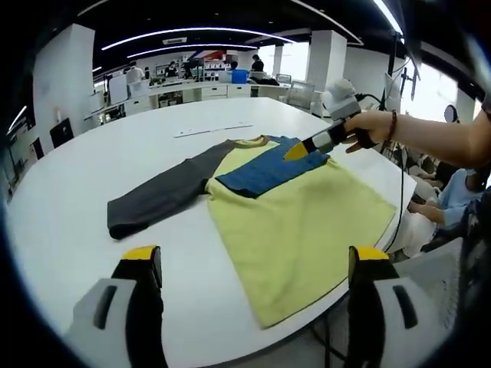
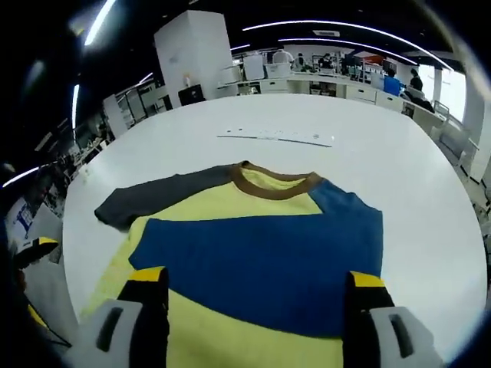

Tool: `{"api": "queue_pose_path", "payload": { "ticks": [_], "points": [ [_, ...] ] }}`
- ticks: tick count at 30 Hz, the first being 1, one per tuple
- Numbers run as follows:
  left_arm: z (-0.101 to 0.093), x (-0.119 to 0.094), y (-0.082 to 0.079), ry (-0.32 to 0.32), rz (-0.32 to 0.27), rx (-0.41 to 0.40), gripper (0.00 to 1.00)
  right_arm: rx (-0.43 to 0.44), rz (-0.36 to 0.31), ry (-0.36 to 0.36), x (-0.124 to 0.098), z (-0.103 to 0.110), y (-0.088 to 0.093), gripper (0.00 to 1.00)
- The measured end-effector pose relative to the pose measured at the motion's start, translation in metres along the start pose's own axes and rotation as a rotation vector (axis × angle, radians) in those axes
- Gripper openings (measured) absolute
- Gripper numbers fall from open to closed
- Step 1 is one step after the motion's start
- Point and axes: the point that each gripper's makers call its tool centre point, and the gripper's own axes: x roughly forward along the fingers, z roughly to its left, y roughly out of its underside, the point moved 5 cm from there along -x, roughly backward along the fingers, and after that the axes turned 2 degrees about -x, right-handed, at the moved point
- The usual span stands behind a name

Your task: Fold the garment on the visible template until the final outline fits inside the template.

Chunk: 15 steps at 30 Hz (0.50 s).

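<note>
While shirt lies flat near table edge, blue sleeve folded between right gripper wide fingers; left gripper wide, bare tabletop between.

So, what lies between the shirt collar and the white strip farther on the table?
Bare white table, in the right gripper view, between collar and strip.

I see open-plan office bg: white pillars upper left of right gripper view, curved ceiling light strips across top, desks w/ monitors at far back, bright windows upper right of left gripper view.
</note>
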Motion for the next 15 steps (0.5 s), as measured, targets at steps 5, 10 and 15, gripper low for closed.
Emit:
{"api": "queue_pose_path", "payload": {
  "ticks": [5,10,15],
  "points": [
    [0.001,0.000,-0.001,-0.001,-0.002,-0.001,0.99,0.021,0.003,0.035,-0.007,-0.021,0.007,0.92],
    [0.001,0.001,0.000,-0.002,0.004,0.001,0.99,0.058,0.002,0.061,-0.013,-0.037,0.013,0.87],
    [0.001,0.002,-0.001,-0.004,0.005,0.001,0.99,0.081,-0.006,0.092,-0.016,-0.053,0.017,0.83]
  ]
}}
